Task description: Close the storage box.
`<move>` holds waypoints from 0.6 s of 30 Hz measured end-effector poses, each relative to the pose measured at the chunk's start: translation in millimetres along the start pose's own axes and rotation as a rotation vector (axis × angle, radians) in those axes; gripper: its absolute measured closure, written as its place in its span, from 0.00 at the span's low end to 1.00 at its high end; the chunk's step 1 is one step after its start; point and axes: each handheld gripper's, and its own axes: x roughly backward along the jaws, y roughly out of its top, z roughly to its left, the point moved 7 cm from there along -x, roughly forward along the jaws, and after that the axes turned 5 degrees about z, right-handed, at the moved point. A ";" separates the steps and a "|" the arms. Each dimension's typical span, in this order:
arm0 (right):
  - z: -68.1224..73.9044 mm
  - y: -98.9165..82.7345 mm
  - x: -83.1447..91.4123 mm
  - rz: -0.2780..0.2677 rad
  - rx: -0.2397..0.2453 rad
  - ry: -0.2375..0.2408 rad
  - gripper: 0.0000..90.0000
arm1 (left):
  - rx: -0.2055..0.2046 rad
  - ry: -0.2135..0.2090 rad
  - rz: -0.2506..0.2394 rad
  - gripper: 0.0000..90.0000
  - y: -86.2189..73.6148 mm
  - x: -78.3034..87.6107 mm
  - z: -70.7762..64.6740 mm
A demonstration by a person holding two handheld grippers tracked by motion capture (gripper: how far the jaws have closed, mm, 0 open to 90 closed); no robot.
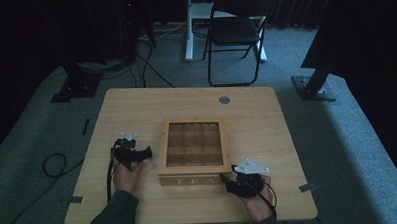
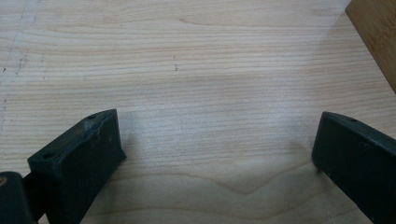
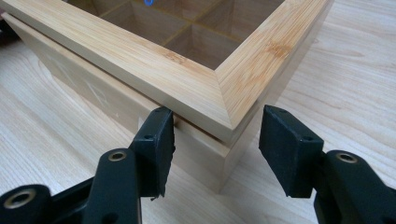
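A wooden tea box point(image 1: 193, 169) with a glass-paned lid over a grid of compartments sits shut in the middle of the table point(image 1: 256, 115). My right gripper point(image 1: 228, 180) is at its near right corner. In the right gripper view the jaws point(image 3: 217, 144) straddle that corner of the box point(image 3: 140, 60): one pad lies close to the front wall and the other stands clear of the side wall, so the gripper is open. My left gripper point(image 1: 144, 154) rests on the table just left of the box, wide open point(image 2: 217, 140) over bare wood, with the box's edge point(image 2: 376, 32) off to one side.
A small round grey disc point(image 1: 224, 99) is set in the table behind the box. A folding chair point(image 1: 236, 30) stands on the carpet beyond the table. Cables point(image 1: 53, 164) lie on the floor at left. Dark stand feet point(image 1: 313, 85) flank the table.
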 end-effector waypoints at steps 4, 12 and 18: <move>0.8 -3.3 0.0 0.005 0.001 0.000 0.50 | 0.000 0.000 0.000 0.02 0.0 0.0 0.0; -4.9 0.3 24.4 -0.096 -0.037 0.000 0.50 | -0.002 0.000 0.001 0.02 -0.1 0.1 0.1; -24.5 3.7 34.8 -0.137 -0.077 -0.050 0.49 | 0.000 0.000 0.000 0.02 0.0 0.0 0.0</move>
